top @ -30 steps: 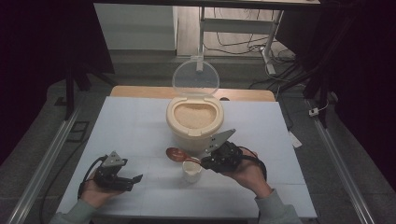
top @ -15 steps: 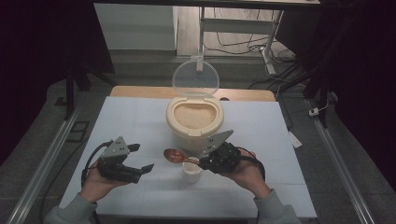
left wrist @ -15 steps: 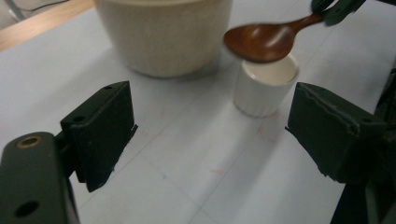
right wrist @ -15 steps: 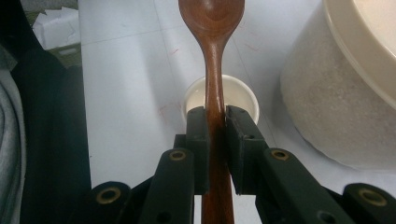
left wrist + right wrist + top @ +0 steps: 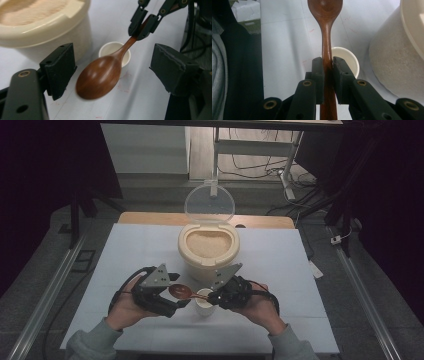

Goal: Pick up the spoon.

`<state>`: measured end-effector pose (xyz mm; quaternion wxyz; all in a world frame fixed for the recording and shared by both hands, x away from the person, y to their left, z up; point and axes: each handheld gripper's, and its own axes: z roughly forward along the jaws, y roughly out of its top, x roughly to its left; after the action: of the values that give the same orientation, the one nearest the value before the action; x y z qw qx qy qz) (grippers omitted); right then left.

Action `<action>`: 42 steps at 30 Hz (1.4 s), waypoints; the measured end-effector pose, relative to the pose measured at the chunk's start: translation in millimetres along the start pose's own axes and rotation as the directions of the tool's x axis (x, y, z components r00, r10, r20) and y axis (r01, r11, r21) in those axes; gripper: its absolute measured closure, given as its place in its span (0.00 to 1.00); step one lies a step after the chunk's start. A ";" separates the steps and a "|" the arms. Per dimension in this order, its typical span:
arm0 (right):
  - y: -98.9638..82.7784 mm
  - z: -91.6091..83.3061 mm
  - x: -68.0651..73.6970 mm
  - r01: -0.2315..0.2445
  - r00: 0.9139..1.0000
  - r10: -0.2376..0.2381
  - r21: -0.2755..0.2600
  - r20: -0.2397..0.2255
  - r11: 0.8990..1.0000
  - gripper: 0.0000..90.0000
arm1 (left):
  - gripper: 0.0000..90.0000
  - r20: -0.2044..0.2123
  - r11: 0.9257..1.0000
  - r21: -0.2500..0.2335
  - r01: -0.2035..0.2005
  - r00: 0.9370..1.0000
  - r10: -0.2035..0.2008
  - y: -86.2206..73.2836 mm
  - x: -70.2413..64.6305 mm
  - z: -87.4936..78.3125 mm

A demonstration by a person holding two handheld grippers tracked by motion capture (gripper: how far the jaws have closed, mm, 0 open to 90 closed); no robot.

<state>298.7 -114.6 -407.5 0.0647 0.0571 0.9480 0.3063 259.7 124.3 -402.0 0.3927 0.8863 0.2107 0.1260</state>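
Note:
A dark wooden spoon [image 5: 179,291] is held level by its handle, with my right gripper [image 5: 212,296] shut on it above a small white cup [image 5: 204,306]. In the right gripper view the pads [image 5: 318,75] clamp the handle of the spoon [image 5: 325,15] over the cup [image 5: 347,58]. My left gripper [image 5: 177,291] is open and its jaws have just been closing. They stand on either side of the spoon's bowl [image 5: 98,77] without touching it. Behind stands a cream container [image 5: 208,245] of rice with its clear lid [image 5: 210,204] raised.
The white table [image 5: 300,270] has free room to the left and right of the container. A wooden board [image 5: 150,218] lies along its far edge. Metal rails [image 5: 45,290] run along the floor on both sides.
My left gripper has risen from the near left of the table and moved right, up to the spoon's bowl. The right gripper, spoon and cup have stayed put.

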 end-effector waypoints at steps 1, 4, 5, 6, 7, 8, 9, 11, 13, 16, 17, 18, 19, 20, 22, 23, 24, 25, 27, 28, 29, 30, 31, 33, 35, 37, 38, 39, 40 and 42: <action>0.1 0.1 -0.1 0.002 1.000 -0.002 0.007 -0.002 1.000 0.89 | 0.23 0.010 1.000 0.016 -0.007 1.000 0.006 1.2 -0.2 3.4; -0.4 2.2 0.1 0.001 1.000 -0.001 0.005 -0.008 1.000 0.89 | 0.25 0.032 0.998 0.057 -0.034 0.999 0.032 3.1 0.5 11.8; -0.4 2.6 0.2 0.002 1.000 -0.002 0.006 -0.009 1.000 0.89 | 0.26 0.037 0.997 0.065 -0.039 0.999 0.037 3.5 1.0 13.8; -0.3 2.9 0.3 0.007 1.000 -0.007 0.007 -0.010 1.000 0.89 | 0.27 0.043 0.996 0.072 -0.044 0.998 0.041 3.9 1.9 15.4; -0.2 3.1 0.4 0.011 1.000 -0.011 0.006 -0.012 1.000 0.89 | 0.28 0.047 0.996 0.077 -0.045 0.998 0.042 4.3 2.7 16.9; 0.1 3.2 0.7 0.017 1.000 -0.017 0.007 -0.014 1.000 0.89 | 0.29 0.051 0.996 0.082 -0.047 0.998 0.043 4.7 3.7 18.3; 0.4 3.6 1.4 0.023 1.000 -0.023 0.006 -0.018 1.000 0.89 | 0.30 0.055 0.995 0.086 -0.049 0.998 0.044 5.2 4.6 19.7; 1.4 3.9 2.6 0.037 0.999 -0.037 0.014 -0.023 0.999 0.89 | 0.32 0.069 0.993 0.098 -0.058 0.996 0.051 6.4 5.9 22.5; 1.7 5.7 4.5 0.046 0.999 -0.045 0.005 -0.024 0.999 0.89 | 0.34 0.091 0.990 0.116 -0.075 0.994 0.064 7.2 6.2 25.9; 2.3 6.8 6.4 0.071 0.997 -0.071 0.007 -0.025 0.997 0.89 | 0.38 0.129 0.984 0.156 -0.091 0.989 0.071 7.5 6.1 32.0; 2.4 7.3 7.0 0.080 0.996 -0.080 0.007 -0.028 0.997 0.89 | 0.39 0.140 0.982 0.166 -0.094 0.988 0.071 7.3 5.9 34.2; 2.6 7.6 7.8 0.087 0.996 -0.087 0.009 -0.028 0.996 0.89 | 0.40 0.154 0.979 0.177 -0.100 0.985 0.073 7.1 6.1 36.3; 2.9 7.9 8.5 0.096 0.995 -0.095 0.013 -0.030 0.995 0.89 | 0.42 0.168 0.977 0.186 -0.101 0.983 0.070 7.0 6.0 38.2; 3.0 8.4 9.3 0.102 0.994 -0.102 0.013 -0.033 0.995 0.89 | 0.44 0.181 0.975 0.195 -0.106 0.981 0.071 6.9 5.9 39.9; 3.4 9.3 10.9 0.117 0.993 -0.117 0.012 -0.034 0.993 0.89 | 0.48 0.202 0.970 0.212 -0.117 0.977 0.073 6.8 6.2 42.9; 3.8 9.0 11.6 0.130 0.991 -0.129 0.020 -0.036 0.991 0.89 | 0.50 0.211 0.969 0.217 -0.120 0.975 0.073 6.7 6.2 44.3; 3.8 9.7 12.7 0.137 0.990 -0.136 0.016 -0.036 0.991 0.89 | 0.52 0.222 0.966 0.225 -0.126 0.972 0.075 6.5 6.6 45.7; 4.1 9.6 13.5 0.151 0.988 -0.150 0.020 -0.036 0.988 0.89 | 0.54 0.232 0.964 0.231 -0.134 0.969 0.079 6.2 6.8 47.0; 4.3 9.8 15.3 0.168 0.985 -0.168 0.021 -0.037 0.986 0.89 | 0.60 0.249 0.959 0.243 -0.146 0.965 0.083 5.3 6.5 49.7; 4.3 9.9 16.2 0.179 0.983 -0.178 0.018 -0.037 0.984 0.89 | 0.62 0.256 0.957 0.247 -0.154 0.963 0.088 5.0 6.2 50.9; 4.4 9.9 17.0 0.187 0.982 -0.186 0.018 -0.039 0.982 0.89 | 0.66 0.264 0.955 0.250 -0.160 0.960 0.091 4.6 5.9 52.0; 4.6 9.9 17.5 0.198 0.979 -0.197 0.022 -0.043 0.980 0.89 | 0.70 0.271 0.954 0.252 -0.164 0.958 0.094 4.2 5.6 53.1; 4.6 10.2 18.2 0.208 0.977 -0.207 0.023 -0.045 0.978 0.89 | 0.73 0.282 0.952 0.254 -0.170 0.955 0.095 3.8 5.6 54.1; 4.4 11.1 19.8 0.225 0.974 -0.224 0.022 -0.045 0.974 0.89 | 0.76 0.301 0.951 0.255 -0.177 0.949 0.096 2.8 5.0 55.6; 4.6 11.5 20.6 0.243 0.969 -0.241 0.030 -0.050 0.970 0.89 | 0.79 0.312 0.949 0.257 -0.182 0.945 0.096 1.8 3.9 57.1; 4.5 12.2 22.2 0.248 0.968 -0.246 0.035 -0.053 0.968 0.88 | 0.80 0.324 0.946 0.262 -0.192 0.941 0.101 1.3 2.6 58.4; 4.8 12.2 22.7 0.256 0.966 -0.254 0.042 -0.057 0.966 0.88 | 0.82 0.328 0.945 0.261 -0.199 0.939 0.107 1.0 1.9 59.2; 4.7 13.0 23.4 0.262 0.964 -0.260 0.039 -0.055 0.964 0.88 | 0.83 0.327 0.944 0.261 -0.203 0.938 0.112 0.9 0.9 59.9; 4.6 13.1 24.0 0.265 0.963 -0.262 0.045 -0.055 0.963 0.88 | 0.84 0.319 0.946 0.258 -0.198 0.941 0.110 0.8 -0.1 60.6; 4.0 13.3 23.4 0.261 0.965 -0.259 0.046 -0.046 0.964 0.88 | 0.84 0.311 0.949 0.250 -0.193 0.944 0.110 0.9 0.5 60.6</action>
<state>277.9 -100.3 -417.8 0.0840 -0.0721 0.9560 0.2718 284.0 85.1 -441.3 0.2805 0.9550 0.0962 -0.0072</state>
